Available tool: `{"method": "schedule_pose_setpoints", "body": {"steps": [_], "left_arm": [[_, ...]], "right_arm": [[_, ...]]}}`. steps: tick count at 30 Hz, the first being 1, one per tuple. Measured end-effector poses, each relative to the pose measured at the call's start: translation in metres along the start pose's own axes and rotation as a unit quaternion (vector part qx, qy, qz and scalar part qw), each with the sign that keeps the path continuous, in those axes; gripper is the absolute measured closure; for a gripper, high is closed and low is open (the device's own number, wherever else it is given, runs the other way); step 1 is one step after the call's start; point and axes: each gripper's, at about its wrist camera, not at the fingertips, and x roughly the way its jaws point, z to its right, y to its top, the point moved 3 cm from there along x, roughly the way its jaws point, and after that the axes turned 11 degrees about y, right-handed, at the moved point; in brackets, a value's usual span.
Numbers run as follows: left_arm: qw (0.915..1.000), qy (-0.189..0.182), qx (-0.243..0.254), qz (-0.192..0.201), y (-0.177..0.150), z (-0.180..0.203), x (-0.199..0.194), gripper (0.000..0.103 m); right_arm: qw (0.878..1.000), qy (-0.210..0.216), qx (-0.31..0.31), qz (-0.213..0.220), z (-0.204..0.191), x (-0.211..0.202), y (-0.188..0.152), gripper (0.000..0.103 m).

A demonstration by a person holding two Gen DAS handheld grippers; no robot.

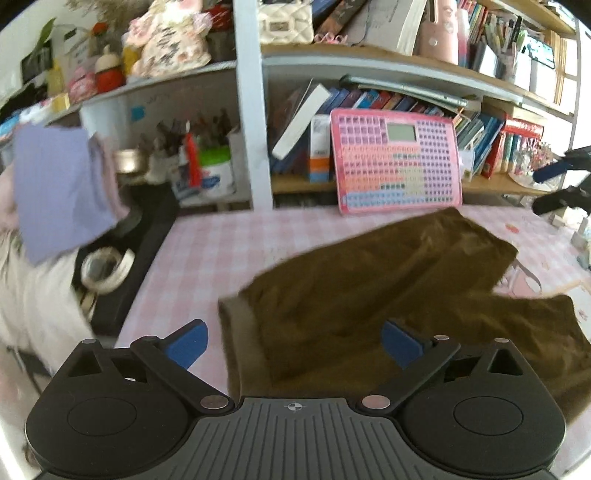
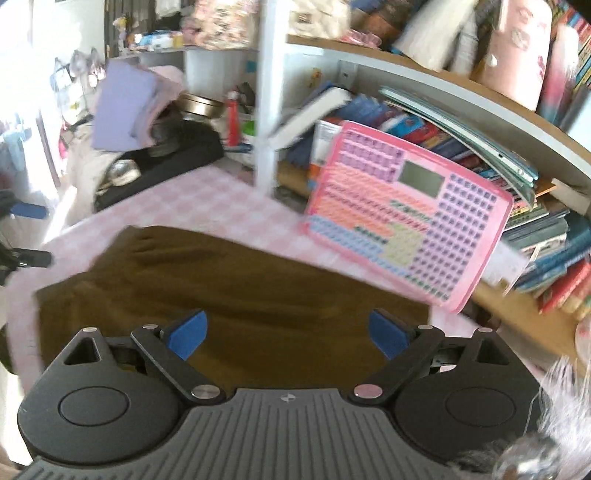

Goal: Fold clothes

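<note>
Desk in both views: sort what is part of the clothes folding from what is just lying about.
Part of the job:
- brown trousers, spread on the checked tablecloth
- left tongs, open above them
- right tongs, open above them

Just lying about:
- pink toy keyboard leaning on the shelf
- books
- roll of tape
- white handbag

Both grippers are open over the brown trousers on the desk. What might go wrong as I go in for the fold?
1. The pink toy keyboard leans at the far edge of the brown trousers; lifting cloth there may topple it.
2. The trousers lie rumpled with legs overlapping, so the left hand-held gripper may pinch several layers.
3. The right hand-held gripper hangs over mid-cloth rather than an edge; closing there would likely bunch the fabric.
</note>
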Motion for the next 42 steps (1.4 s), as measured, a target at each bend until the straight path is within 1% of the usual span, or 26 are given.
{"method": "schedule_pose_setpoints", "body": {"steps": [3,7,9,10,11,12,13,14,15,16,19,23,27,32,35,38,39,40,42], "left_arm": [[0.9997,0.018,0.018,0.005,0.018,0.006,0.025,0.001],[0.9986,0.037,0.036,-0.011,0.035,0.012,0.061,0.001],[0.9986,0.036,0.031,-0.023,0.039,0.012,0.078,0.002],[0.9986,0.036,0.027,-0.029,0.041,0.011,0.085,0.004],[0.9983,0.037,0.028,-0.035,0.042,0.011,0.093,0.008],[0.9977,0.043,0.034,-0.042,0.043,0.013,0.1,0.021],[0.9967,0.049,0.04,-0.05,0.043,0.014,0.108,0.035],[0.9956,0.056,0.046,-0.059,0.044,0.015,0.116,0.041],[0.9946,0.06,0.048,-0.069,0.044,0.015,0.124,0.051],[0.994,0.062,0.048,-0.077,0.044,0.015,0.131,0.053],[0.9932,0.063,0.046,-0.086,0.045,0.012,0.148,0.054],[0.9921,0.066,0.046,-0.096,0.049,0.007,0.166,0.054],[0.991,0.054,0.051,-0.111,0.052,0.005,0.181,0.054],[0.99,0.009,0.061,-0.127,0.053,0.014,0.197,0.053],[0.9877,-0.018,0.067,-0.14,0.053,0.022,0.207,0.053],[0.9839,-0.028,0.078,-0.159,0.047,0.027,0.218,0.053],[0.9825,-0.03,0.081,-0.165,0.045,0.029,0.221,0.053],[0.9815,-0.03,0.083,-0.17,0.043,0.029,0.224,0.053],[0.9812,-0.027,0.08,-0.173,0.04,0.028,0.229,0.052]], "right_arm": [[1.0,0.002,0.005,-0.01,0.055,0.022,0.012,0.008],[1.0,0.01,0.01,-0.027,0.112,0.056,0.018,0.009],[0.999,0.014,0.003,-0.044,0.134,0.077,0.016,0.013],[0.999,0.017,0.001,-0.052,0.143,0.087,0.014,0.018],[0.998,0.02,-0.002,-0.06,0.152,0.096,0.013,0.029],[0.997,0.023,0.002,-0.069,0.16,0.106,0.01,0.042],[0.997,0.026,0.005,-0.077,0.169,0.116,0.008,0.048],[0.996,0.024,0.008,-0.086,0.178,0.127,0.004,0.055],[0.996,0.021,0.009,-0.091,0.185,0.136,0.001,0.056],[0.995,0.018,0.009,-0.096,0.191,0.144,-0.001,0.056],[0.994,0.004,0.017,-0.104,0.213,0.161,-0.009,0.057],[0.992,0.008,0.036,-0.118,0.236,0.178,-0.019,0.06],[0.99,0.015,0.046,-0.129,0.249,0.193,-0.026,0.06],[0.99,0.043,0.058,-0.123,0.256,0.197,-0.026,0.061],[0.989,0.053,0.059,-0.123,0.258,0.197,-0.028,0.061],[0.988,0.063,0.058,-0.126,0.257,0.194,-0.029,0.068],[0.988,0.065,0.057,-0.127,0.257,0.193,-0.029,0.073],[0.988,0.065,0.059,-0.127,0.257,0.193,-0.029,0.075],[0.988,0.065,0.063,-0.125,0.258,0.192,-0.029,0.081]]}}
